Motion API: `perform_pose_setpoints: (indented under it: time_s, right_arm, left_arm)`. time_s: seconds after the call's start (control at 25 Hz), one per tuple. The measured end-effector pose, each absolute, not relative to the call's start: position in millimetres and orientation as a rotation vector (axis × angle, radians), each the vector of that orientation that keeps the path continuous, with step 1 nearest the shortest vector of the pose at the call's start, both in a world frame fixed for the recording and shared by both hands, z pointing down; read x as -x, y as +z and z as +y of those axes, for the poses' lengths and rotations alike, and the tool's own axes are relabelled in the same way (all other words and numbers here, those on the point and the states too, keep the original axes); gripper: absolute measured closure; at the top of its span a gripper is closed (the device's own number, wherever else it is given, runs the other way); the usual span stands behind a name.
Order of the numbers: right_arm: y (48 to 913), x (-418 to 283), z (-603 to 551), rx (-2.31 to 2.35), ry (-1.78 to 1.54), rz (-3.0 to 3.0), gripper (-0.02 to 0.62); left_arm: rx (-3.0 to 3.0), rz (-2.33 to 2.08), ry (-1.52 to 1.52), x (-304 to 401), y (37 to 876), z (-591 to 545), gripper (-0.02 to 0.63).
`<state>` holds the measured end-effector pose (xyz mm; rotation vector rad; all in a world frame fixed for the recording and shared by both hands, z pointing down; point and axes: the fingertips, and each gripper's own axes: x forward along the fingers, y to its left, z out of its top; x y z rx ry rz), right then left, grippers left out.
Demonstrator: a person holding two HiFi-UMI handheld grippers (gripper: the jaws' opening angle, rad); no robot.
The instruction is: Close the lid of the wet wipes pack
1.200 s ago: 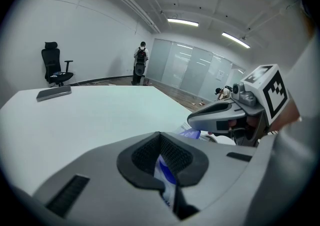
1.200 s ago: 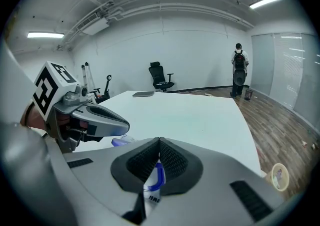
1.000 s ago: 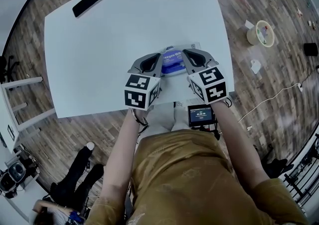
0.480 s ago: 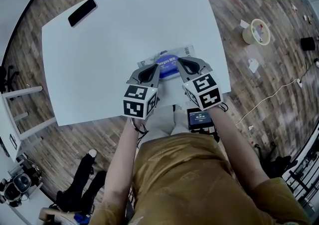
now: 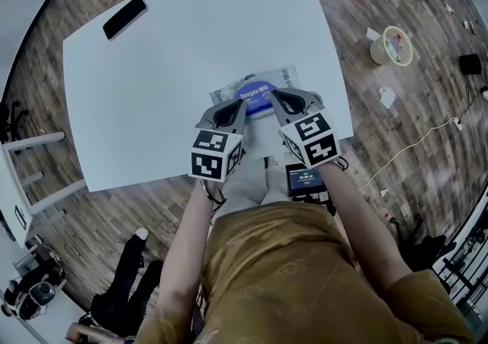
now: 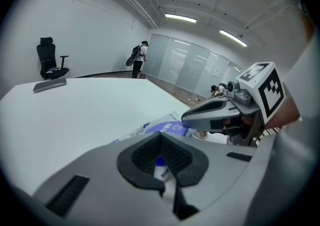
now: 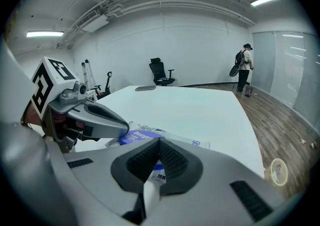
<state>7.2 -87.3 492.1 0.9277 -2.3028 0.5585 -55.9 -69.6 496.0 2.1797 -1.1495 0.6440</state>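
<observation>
Grey jaws on the left gripper [image 6: 160, 136] met tip to tip and held nothing; through the hollow behind the tips we saw only a strip of printed wrapper. The right gripper [image 7: 159, 141] was likewise closed and empty. We held both low, side by side, their tips converging over the wet wipes pack [image 5: 255, 91]. We could not tell whether either tip pressed on it. The pack lay flat on the white table [image 5: 152, 91], near the edge closest to us and towards its right side. Its blue lid [image 6: 170, 129] lay level with the top of the pack, just under the right gripper's tip. A dark phone [image 5: 126, 17] rested at the far left corner of the table, well apart from the pack. Wooden floor [image 5: 381, 121] surrounded the table, and a roll of tape [image 5: 391, 46] lay on it to the right. Beyond the table stood an office chair [image 7: 161, 72], and a person [image 7: 244, 67] stood near the glass wall.
</observation>
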Motion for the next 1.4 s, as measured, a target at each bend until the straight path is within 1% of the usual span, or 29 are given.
perform_pose_setpoints:
  time_s: [1.4]
  right_arm:
    - [526, -12, -70, -0.886, 0.586, -2.239, 0.588]
  left_arm:
    - [-2.143, -1.084, 0.662, 49, 524, -54, 0.605]
